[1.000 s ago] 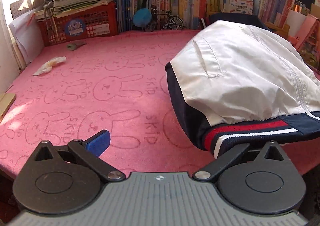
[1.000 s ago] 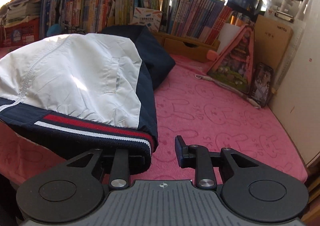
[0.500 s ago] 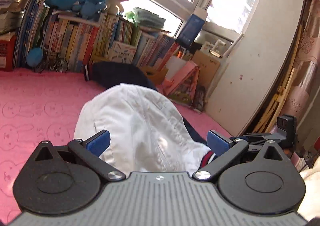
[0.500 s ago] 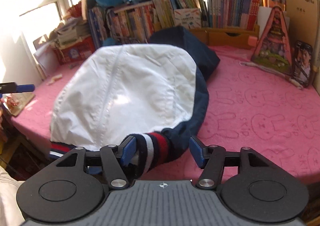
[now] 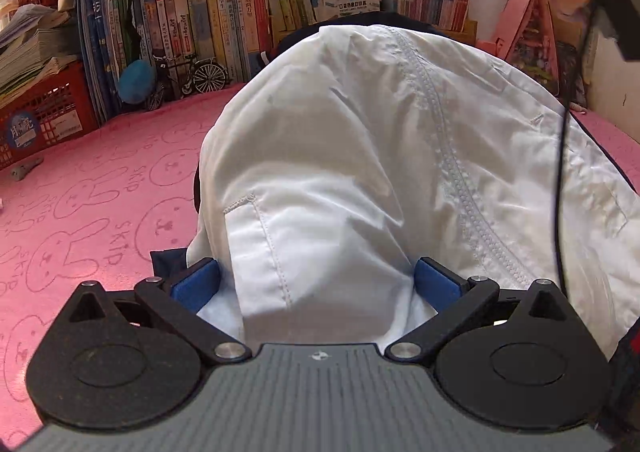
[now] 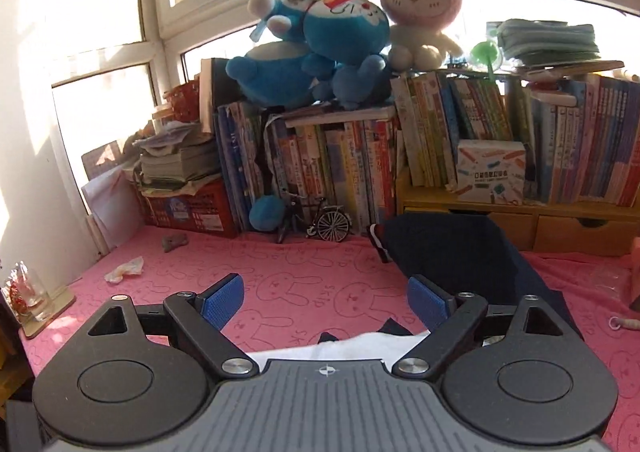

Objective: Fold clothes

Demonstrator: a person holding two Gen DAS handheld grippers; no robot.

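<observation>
Since half a second ago the right gripper (image 6: 325, 302) has let go of the striped hem; its jaws have just been opening and now stand wide with nothing between them, lifted above the jacket (image 5: 384, 156). The jacket lies heaped on the pink rabbit-print desk (image 5: 92, 188), white lining uppermost, its long axis running away from the left wrist camera toward the row of books (image 5: 224, 16), the zip seam curving along it. Its near edge is hidden behind the left gripper (image 5: 316, 284), and its navy part (image 6: 460, 252) shows only at the far end. The left gripper's blue pads (image 5: 196, 284) stand wide either side of a bunched white fold; whether they press it cannot be told.
</observation>
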